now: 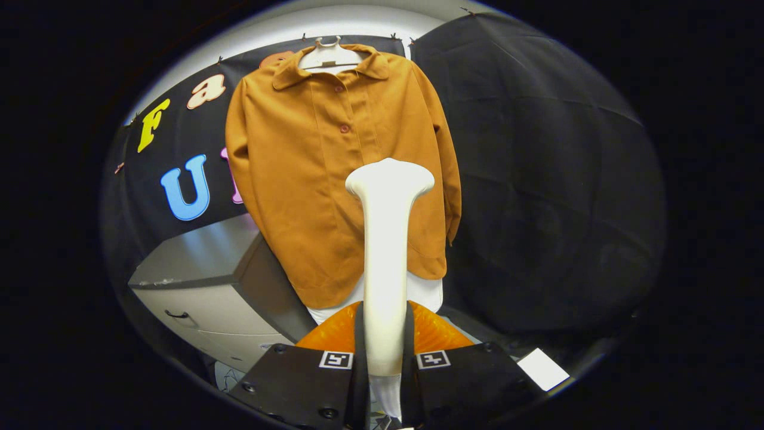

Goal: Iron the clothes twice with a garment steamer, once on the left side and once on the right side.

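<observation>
A mustard-brown buttoned shirt (316, 161) hangs on a white hanger (328, 55) against the booth's black wall, over a white garment whose hem (424, 292) shows below it. My gripper (385, 352) is shut on the white garment steamer (387, 251), both fingers pressing its handle. The steamer stands upright between the fingers. Its wide head (390, 177) is in front of the shirt's lower middle, a little right of the button line; whether it touches the cloth I cannot tell.
A grey cabinet (203, 280) with drawers stands to the left of the shirt. An orange ribbed object (430, 331) sits just beyond the fingers, behind the steamer handle. A white card (542, 368) lies lower right. Black cloth (549, 179) covers the right side.
</observation>
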The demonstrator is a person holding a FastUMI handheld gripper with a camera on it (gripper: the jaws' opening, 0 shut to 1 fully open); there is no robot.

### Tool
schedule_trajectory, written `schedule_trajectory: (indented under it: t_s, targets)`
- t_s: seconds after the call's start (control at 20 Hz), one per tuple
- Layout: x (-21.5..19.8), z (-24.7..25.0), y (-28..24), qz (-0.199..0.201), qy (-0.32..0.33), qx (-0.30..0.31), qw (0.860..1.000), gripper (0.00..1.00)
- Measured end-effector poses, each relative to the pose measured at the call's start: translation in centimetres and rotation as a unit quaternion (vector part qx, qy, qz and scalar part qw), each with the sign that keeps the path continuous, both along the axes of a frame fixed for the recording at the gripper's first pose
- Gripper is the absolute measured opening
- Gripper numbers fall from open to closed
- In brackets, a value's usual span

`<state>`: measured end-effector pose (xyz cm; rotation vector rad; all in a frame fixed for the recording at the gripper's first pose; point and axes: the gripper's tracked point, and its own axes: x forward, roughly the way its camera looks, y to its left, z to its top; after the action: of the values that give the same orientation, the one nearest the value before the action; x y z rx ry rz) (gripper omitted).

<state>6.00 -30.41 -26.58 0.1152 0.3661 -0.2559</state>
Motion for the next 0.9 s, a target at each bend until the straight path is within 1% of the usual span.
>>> schedule_trajectory:
  t_s: [0.25,0.5,0.9]
  targets:
    - [0.4,6.3,3.5,0.016,-0.05,-0.018,0.998,0.24]
    - [0.7,11.6,7.9,0.037,-0.084,-0.035,0.995,0.24]
    - [1.3,18.1,15.8,0.074,-0.126,-0.021,0.989,0.24]
